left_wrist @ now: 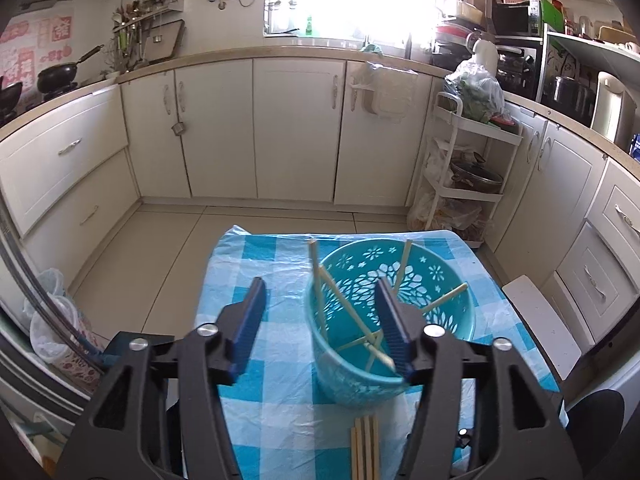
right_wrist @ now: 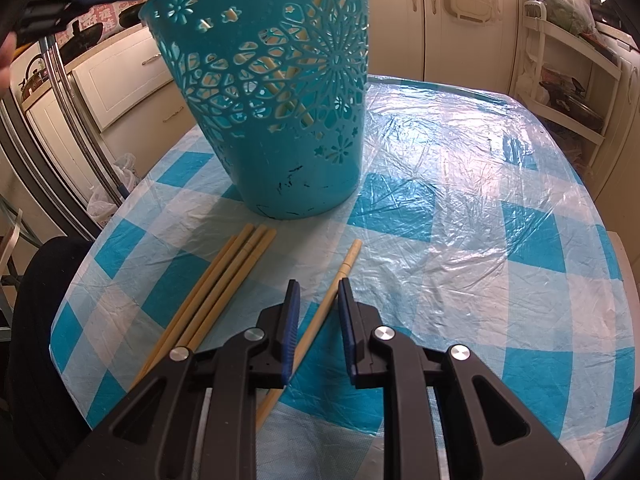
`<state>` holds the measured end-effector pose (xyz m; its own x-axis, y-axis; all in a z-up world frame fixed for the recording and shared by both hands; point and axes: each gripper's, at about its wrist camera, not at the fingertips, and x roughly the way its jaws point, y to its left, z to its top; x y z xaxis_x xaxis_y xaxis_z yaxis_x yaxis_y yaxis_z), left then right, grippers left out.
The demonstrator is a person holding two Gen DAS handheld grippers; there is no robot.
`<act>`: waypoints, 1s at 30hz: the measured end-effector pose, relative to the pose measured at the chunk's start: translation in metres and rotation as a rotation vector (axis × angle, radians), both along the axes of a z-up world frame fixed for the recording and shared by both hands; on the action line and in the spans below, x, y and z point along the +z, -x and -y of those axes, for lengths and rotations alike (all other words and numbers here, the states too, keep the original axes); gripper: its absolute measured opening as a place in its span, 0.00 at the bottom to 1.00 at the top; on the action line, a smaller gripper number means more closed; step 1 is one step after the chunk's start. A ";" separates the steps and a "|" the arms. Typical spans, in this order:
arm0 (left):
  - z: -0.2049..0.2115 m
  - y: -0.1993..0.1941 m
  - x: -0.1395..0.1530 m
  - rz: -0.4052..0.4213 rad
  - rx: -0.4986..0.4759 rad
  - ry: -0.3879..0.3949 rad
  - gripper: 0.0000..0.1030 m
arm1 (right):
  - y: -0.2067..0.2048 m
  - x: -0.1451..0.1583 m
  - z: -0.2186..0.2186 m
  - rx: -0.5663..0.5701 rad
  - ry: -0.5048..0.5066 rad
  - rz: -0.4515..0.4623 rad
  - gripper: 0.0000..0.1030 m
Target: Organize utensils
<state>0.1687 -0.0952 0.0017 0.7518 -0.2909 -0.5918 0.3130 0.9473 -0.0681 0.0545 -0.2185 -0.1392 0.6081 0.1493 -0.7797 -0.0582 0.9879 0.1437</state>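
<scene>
A teal perforated basket (left_wrist: 430, 280) stands on the checked table and holds several wooden chopsticks (left_wrist: 352, 312) leaning on its rim. My left gripper (left_wrist: 320, 296) is open above the basket's near rim and holds nothing. In the right wrist view the basket (right_wrist: 280, 100) stands ahead, with a bunch of chopsticks (right_wrist: 224, 288) lying on the cloth in front of it. My right gripper (right_wrist: 318, 292) is open low over the table, its fingers on either side of a single chopstick (right_wrist: 328, 300). The bunch also shows in the left wrist view (left_wrist: 365, 448).
The table has a blue and white checked cloth (right_wrist: 460, 200) under clear plastic. White kitchen cabinets (left_wrist: 296, 128) line the walls. A white rolling cart (left_wrist: 468, 176) stands at the right. A white stool (left_wrist: 540, 320) is beside the table's right edge.
</scene>
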 end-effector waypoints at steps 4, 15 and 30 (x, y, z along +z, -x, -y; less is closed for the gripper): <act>-0.026 0.018 -0.006 0.024 0.051 0.001 0.76 | 0.001 0.000 0.002 0.000 0.005 0.000 0.19; -0.082 0.018 -0.091 -0.126 0.153 -0.039 0.83 | 0.003 0.002 -0.011 0.094 0.117 -0.036 0.10; -0.049 0.024 -0.149 -0.139 0.065 -0.159 0.83 | 0.017 0.014 0.018 -0.017 -0.080 -0.030 0.06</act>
<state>0.1449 -0.0464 -0.1472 0.6739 -0.1389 -0.7257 0.2485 0.9676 0.0455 0.0372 -0.2369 -0.1257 0.5881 0.2011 -0.7834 -0.0357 0.9741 0.2232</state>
